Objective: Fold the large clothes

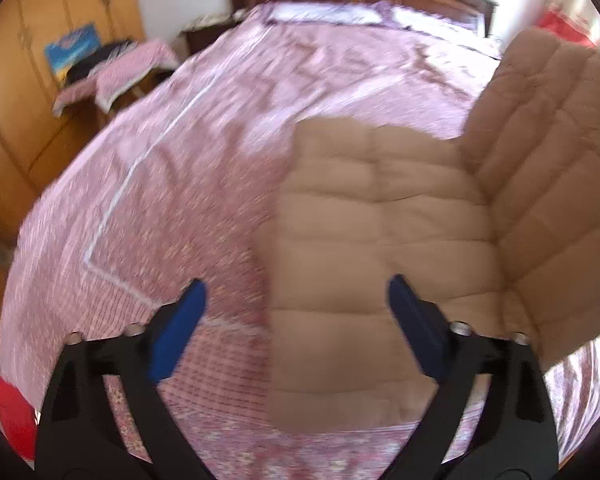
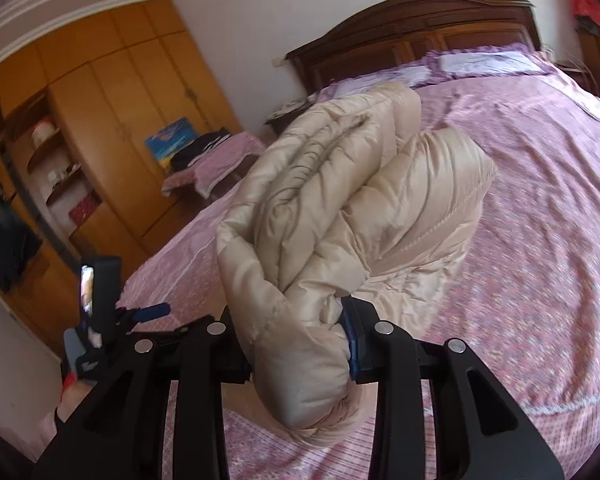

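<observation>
A beige quilted puffer jacket (image 1: 380,224) lies partly on the pink bedspread (image 1: 172,184), with its right part raised. My left gripper (image 1: 296,300) is open and empty, hovering over the jacket's near left edge. My right gripper (image 2: 300,340) is shut on a bunched fold of the jacket (image 2: 340,208) and holds it lifted above the bed (image 2: 540,200). The left gripper also shows in the right wrist view (image 2: 112,320), low at the left beside the bed.
A dark wooden headboard (image 2: 420,28) and pillows (image 2: 480,62) stand at the far end of the bed. Orange wardrobes (image 2: 112,92) line the left wall. A small table with a pink cloth (image 1: 116,72) stands by the bed's left side.
</observation>
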Demonstrator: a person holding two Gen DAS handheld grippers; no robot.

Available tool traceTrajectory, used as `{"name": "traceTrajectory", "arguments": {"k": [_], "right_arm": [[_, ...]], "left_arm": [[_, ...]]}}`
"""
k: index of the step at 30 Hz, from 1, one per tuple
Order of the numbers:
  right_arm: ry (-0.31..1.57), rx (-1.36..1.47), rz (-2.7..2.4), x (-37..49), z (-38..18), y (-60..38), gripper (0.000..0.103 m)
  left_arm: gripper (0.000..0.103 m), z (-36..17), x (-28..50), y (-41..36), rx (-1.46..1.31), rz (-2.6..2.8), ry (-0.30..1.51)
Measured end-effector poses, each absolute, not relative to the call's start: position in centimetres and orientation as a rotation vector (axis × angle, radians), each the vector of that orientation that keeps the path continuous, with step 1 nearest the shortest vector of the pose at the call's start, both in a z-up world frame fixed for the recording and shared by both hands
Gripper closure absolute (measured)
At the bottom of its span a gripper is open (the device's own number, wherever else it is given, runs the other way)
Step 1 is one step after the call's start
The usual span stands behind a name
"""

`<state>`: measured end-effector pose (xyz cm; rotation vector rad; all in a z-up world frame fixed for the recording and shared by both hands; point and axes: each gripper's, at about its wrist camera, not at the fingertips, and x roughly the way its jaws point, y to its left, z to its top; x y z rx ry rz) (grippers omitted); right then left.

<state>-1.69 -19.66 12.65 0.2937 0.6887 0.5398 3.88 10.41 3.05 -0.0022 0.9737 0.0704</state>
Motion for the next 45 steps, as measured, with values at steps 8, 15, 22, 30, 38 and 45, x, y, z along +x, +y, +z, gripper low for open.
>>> {"name": "traceTrajectory", "arguments": {"k": [8,15,22,30,38,45], "right_arm": [[0.79,0.213,0.651,0.1,11.3,-12.1,0.069],[0.922,0.174,0.748,0.9,7.2,-5.4,0.069],[0.968,0.073,0.769,0.7,4.5,-1.2,0.069],[0.94,0.117,0.771,0.4,4.1,-2.8,0.066],[0.891,0.15,0.782,-1.2,5.0,-2.6,0.034],[0.863,0.212,0.817,-2.7,7.3,-4.7,0.016]], "left_arm": [[0.041,0.6,4.8,13.8,-0.212,0.005,1.037],[0.041,1.7,3.6,15.3,-0.134,0.064,0.994],[0.041,1.3,3.1,18.0,-0.189,0.107,1.013],[0.023,5.7,3.2,18.0,-0.257,0.001,0.918],[0.013,4.8,8.2,12.3,-0.116,-0.135,1.037],[0.009,3.0,8.4,14.2,-0.103,-0.029,1.058]]}}
